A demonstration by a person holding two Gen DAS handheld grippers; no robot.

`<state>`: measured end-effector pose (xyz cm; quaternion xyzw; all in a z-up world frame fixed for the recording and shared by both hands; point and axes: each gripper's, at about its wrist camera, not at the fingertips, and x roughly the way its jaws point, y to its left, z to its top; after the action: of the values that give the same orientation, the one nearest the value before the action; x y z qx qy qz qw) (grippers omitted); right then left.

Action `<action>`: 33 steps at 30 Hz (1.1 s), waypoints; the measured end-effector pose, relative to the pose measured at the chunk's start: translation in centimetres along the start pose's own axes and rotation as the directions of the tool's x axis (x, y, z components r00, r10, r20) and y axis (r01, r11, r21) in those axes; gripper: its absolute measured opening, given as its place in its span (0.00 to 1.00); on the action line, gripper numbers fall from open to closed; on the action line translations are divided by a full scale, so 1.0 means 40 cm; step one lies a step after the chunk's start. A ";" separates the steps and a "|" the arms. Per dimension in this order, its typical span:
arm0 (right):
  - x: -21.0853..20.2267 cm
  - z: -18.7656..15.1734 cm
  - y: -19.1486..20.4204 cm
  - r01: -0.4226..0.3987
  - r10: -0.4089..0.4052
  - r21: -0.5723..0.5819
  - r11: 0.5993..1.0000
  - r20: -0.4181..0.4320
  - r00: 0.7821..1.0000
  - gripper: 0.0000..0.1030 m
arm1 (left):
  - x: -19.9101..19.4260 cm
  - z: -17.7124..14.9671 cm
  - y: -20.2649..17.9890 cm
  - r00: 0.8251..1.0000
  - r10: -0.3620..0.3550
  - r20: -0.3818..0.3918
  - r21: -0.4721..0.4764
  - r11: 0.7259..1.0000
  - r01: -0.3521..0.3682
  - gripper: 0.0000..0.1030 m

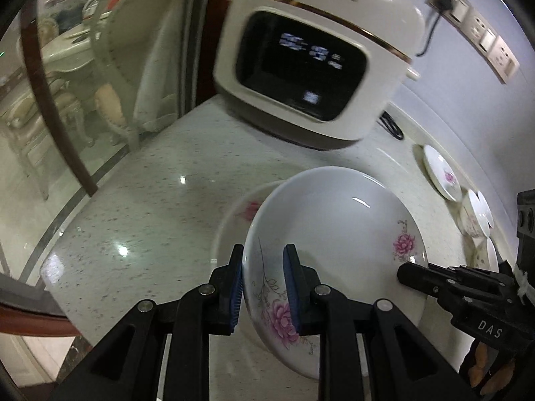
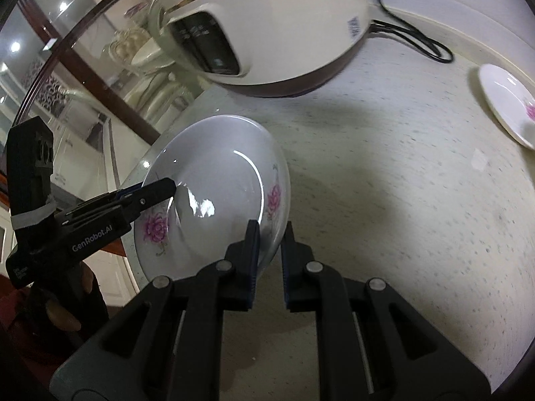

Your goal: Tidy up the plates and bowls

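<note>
Two grippers carry one flowered plate above the speckled desk.
Left wrist view: the left gripper (image 1: 262, 267) has its jaws clamped on the near rim of the plate (image 1: 334, 220), held over a second plate (image 1: 234, 214) in front of the rice cooker (image 1: 314, 56); the right gripper (image 1: 406, 272) grips the opposite rim. Right wrist view: the right gripper (image 2: 271, 237) jaws pinch the plate (image 2: 214, 187) rim, the left gripper (image 2: 167, 188) clamping the far side; another plate (image 2: 508, 103) lies well apart.
</note>
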<state>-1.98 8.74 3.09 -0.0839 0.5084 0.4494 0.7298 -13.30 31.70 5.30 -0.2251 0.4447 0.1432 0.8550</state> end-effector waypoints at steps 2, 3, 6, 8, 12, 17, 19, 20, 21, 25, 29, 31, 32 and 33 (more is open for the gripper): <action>0.013 0.013 0.012 -0.004 0.004 -0.016 1.000 -0.007 1.000 0.15 | 0.002 0.005 0.007 1.000 0.011 0.004 -0.015 1.000 -0.011 0.23; 0.015 0.014 0.016 0.002 -0.002 -0.022 1.000 -0.005 1.000 0.15 | 0.004 0.007 0.014 1.000 0.021 0.004 -0.024 0.999 -0.021 0.23; 0.036 0.025 0.023 0.003 -0.004 -0.027 1.000 -0.024 1.000 0.15 | 0.008 0.008 0.026 0.999 0.040 -0.008 -0.043 0.998 -0.040 0.23; 0.050 0.029 0.024 0.003 -0.004 -0.024 1.000 -0.037 0.999 0.15 | 0.011 0.006 0.033 0.999 0.052 -0.014 -0.051 0.997 -0.053 0.23; 0.072 0.034 0.030 0.003 -0.005 -0.026 1.000 -0.059 0.998 0.15 | 0.010 0.005 0.036 0.997 0.073 -0.017 -0.054 0.996 -0.073 0.23; 0.084 0.040 0.033 0.011 -0.013 -0.025 1.000 -0.065 0.998 0.17 | 0.011 0.017 0.021 0.995 0.101 0.013 -0.020 0.995 -0.100 0.24; 0.084 0.042 0.036 0.016 -0.018 -0.029 0.999 -0.057 0.998 0.17 | 0.013 0.017 0.021 0.995 0.098 0.011 -0.020 0.995 -0.097 0.24; 0.082 0.043 0.036 0.017 -0.019 -0.032 0.999 -0.056 0.998 0.17 | 0.014 0.017 0.021 0.995 0.096 0.009 -0.021 0.995 -0.096 0.24; 0.081 0.044 0.036 0.016 -0.018 -0.032 0.999 -0.054 0.998 0.17 | 0.015 0.017 0.021 0.996 0.094 0.008 -0.021 0.995 -0.093 0.24; 0.075 0.042 0.034 0.020 -0.022 -0.032 0.999 -0.050 0.999 0.17 | 0.014 0.011 0.024 0.996 0.091 0.006 -0.021 0.996 -0.091 0.24; 0.069 0.037 0.039 0.029 -0.031 -0.039 0.999 -0.047 0.998 0.19 | 0.019 0.004 0.027 0.996 0.089 -0.006 -0.021 0.996 -0.089 0.27; 0.072 0.039 0.046 0.019 -0.022 -0.047 0.999 -0.053 0.998 0.25 | 0.008 0.007 0.027 0.996 0.092 0.008 -0.021 0.996 -0.091 0.28; 0.072 0.039 0.049 0.018 -0.020 -0.051 0.999 -0.055 0.998 0.29 | -0.001 0.009 0.027 0.995 0.095 0.021 -0.024 0.995 -0.094 0.29; 0.069 0.038 0.056 0.030 -0.034 -0.066 0.997 -0.052 0.998 0.32 | -0.008 0.011 0.028 0.994 0.101 0.032 -0.028 0.995 -0.100 0.34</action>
<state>-2.43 12.50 2.29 -0.1277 0.5110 0.4518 0.7200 -13.66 32.89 5.49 -0.2115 0.4390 0.1958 0.8510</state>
